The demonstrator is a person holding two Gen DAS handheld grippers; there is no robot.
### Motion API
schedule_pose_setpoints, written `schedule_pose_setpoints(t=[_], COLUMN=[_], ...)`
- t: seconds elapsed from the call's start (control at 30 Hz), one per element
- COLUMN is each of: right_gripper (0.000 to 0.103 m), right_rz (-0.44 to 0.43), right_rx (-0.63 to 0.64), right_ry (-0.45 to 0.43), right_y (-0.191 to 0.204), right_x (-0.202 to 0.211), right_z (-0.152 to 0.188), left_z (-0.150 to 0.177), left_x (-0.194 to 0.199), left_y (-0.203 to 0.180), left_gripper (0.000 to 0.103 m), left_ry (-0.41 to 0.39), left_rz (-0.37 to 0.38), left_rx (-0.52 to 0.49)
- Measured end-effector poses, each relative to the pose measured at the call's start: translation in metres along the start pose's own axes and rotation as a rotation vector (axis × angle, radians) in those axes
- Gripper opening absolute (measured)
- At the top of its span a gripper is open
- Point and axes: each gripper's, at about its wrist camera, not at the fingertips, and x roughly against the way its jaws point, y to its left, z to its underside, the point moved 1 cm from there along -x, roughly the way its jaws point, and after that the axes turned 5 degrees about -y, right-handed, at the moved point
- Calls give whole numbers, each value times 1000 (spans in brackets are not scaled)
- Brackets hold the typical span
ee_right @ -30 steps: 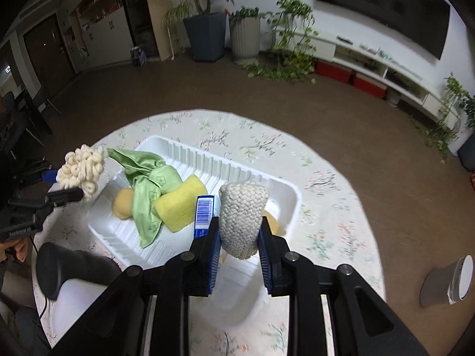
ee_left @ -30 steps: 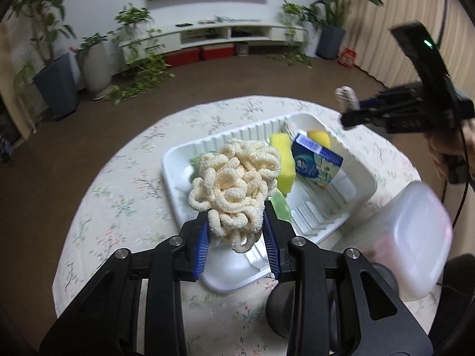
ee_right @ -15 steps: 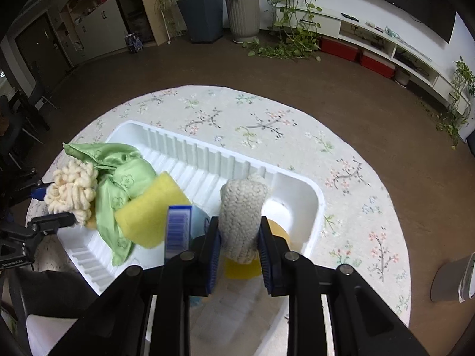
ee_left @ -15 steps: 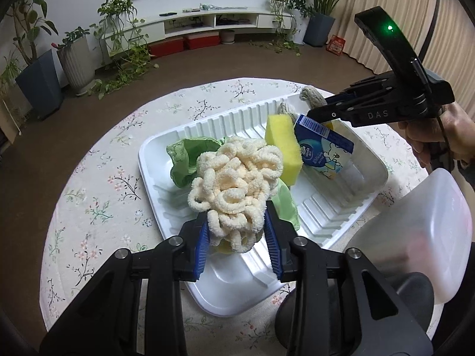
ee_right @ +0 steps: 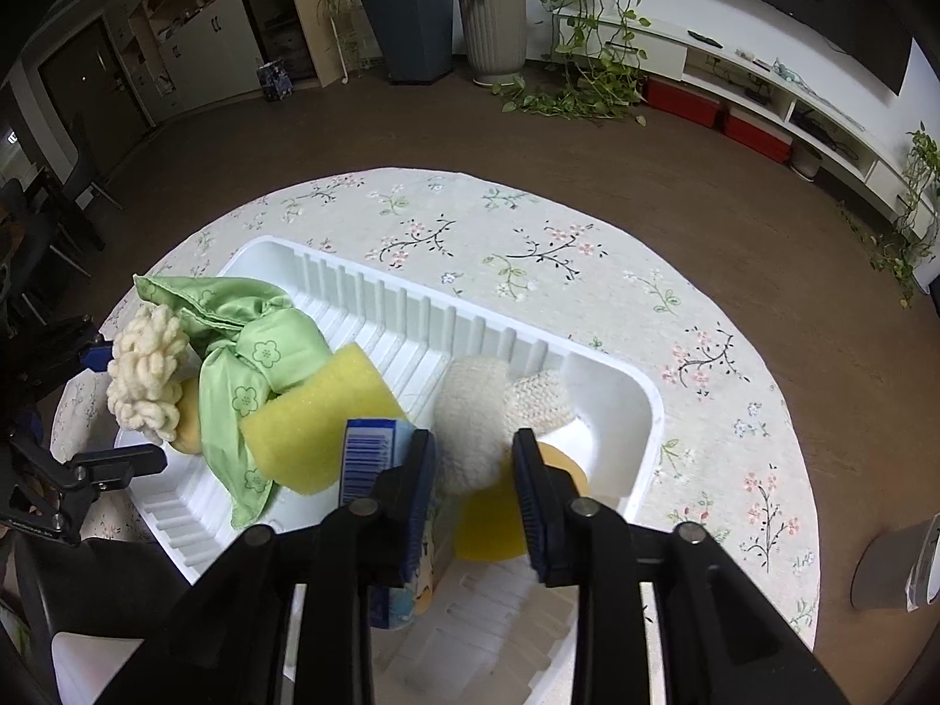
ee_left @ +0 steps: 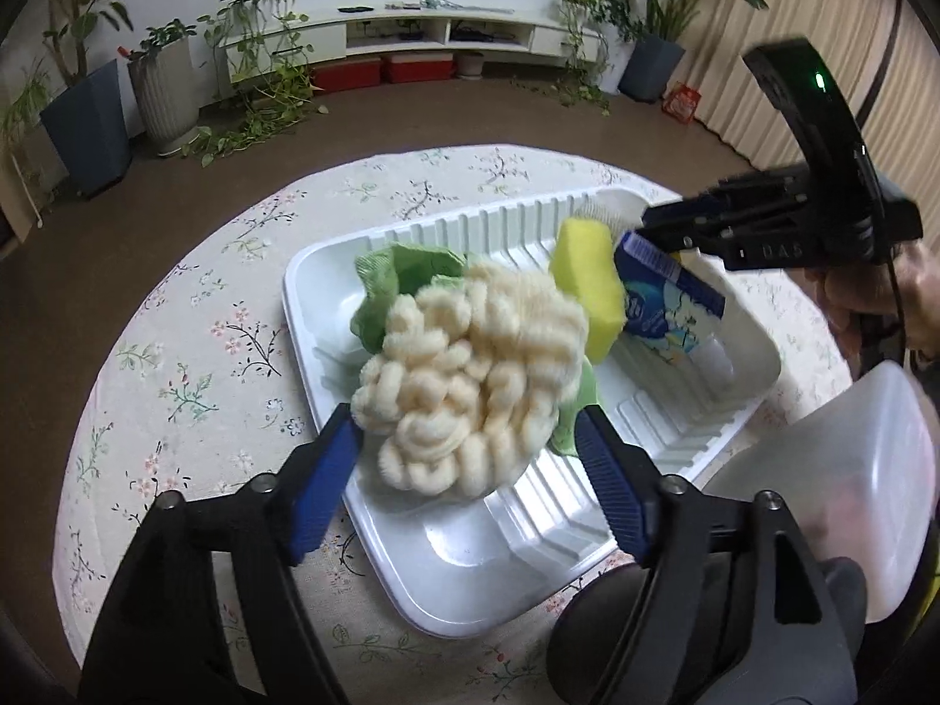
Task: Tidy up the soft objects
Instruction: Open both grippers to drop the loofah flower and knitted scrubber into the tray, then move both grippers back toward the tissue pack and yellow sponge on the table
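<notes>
Left gripper (ee_left: 467,461): tilted down over the white tray (ee_left: 446,576), jaws opening, cream chenille bundle (ee_left: 470,388) loose between them.
Right gripper (ee_right: 474,490): tilted down, jaws opening around the knitted roll (ee_right: 470,417).
Room: bare tabletop (ee_right: 529,247) beyond the tray's far rim.

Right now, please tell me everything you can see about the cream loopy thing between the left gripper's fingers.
The cream loopy bundle is a soft clump of thick, fuzzy curled loops, like chenille yarn. It sits at the near left end of the white ribbed tray, over the green cloth and beside the yellow sponge. The left gripper is opening; its blue pads stand apart from the bundle on both sides. The image is slightly blurred.
</notes>
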Motion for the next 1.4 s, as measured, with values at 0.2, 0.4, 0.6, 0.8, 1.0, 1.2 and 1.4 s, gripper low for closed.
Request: schedule_pose_setpoints(t=[0.2,0.4,0.6,0.8,1.0,1.2,1.4], right_gripper=[41,41,44,50,63,96,103], right_rz=[0,0,-1,-1,8,17,44], right_rx=[-17,-30,-47,-74,-89,-109,-156], right_ry=[-11,-20,-40,-56,-76,-108,-152], right_y=[-5,-8,-13,-19,-22,-30,-45], right_x=[5,9,17,25,34,46,71], right_z=[5,7,9,10,9,11,22], left_z=[2,4,12,15,9,9,18], left_x=[2,5,13,18,21,29,51], left_y=[2,1,6,9,13,24,38], left_gripper=[77,77,77,77,90,103,103], left_ry=[-3,-16,-27,-36,-66,-96,-145], left_rz=[0,2,-5,-19,-23,-47,-64], left_rx=[5,11,19,32,50,95,168])
